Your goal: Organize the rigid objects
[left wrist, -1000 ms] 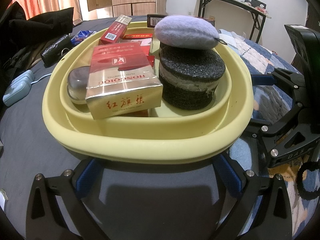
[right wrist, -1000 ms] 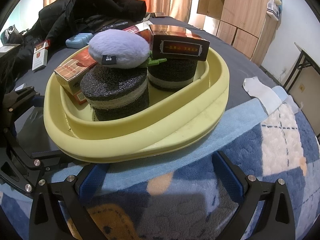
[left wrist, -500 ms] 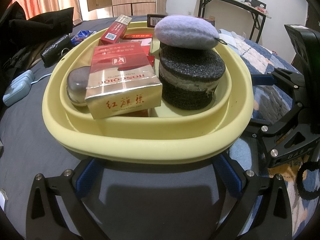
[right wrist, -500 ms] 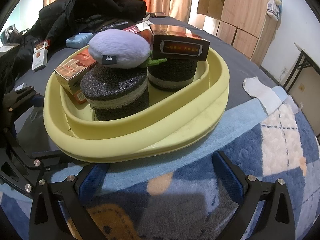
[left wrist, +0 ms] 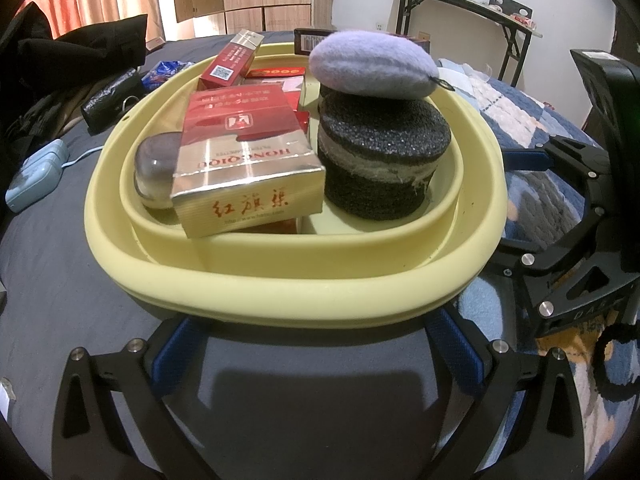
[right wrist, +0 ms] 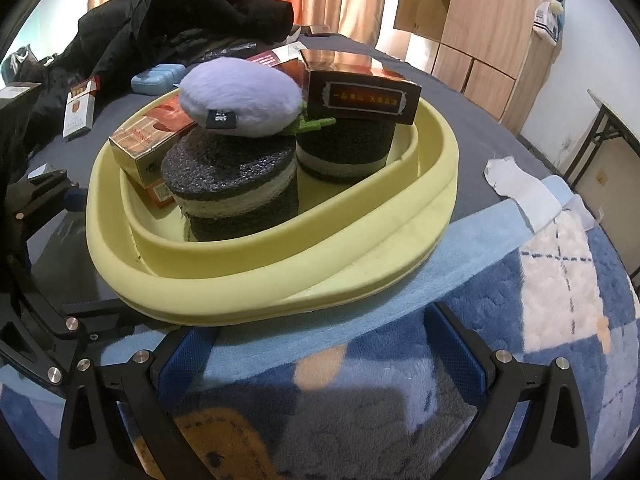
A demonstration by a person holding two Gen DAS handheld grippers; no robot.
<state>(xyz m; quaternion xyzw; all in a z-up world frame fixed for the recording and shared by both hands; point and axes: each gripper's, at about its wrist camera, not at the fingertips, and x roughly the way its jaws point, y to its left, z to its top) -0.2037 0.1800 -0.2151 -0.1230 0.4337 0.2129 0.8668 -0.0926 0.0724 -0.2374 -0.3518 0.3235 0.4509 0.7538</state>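
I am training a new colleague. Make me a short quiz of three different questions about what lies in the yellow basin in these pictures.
1. True or false: the purple plush pouch lies directly on the floor of the yellow basin.
2. What rests on the rear sponge stack? A) a dark box B) a phone C) nothing
3. Fill in: the left hand-held gripper has its fingers ____ and holds nothing.

Key: 1 false, it sits on the front sponge stack. 2 A, the dark box. 3 open.
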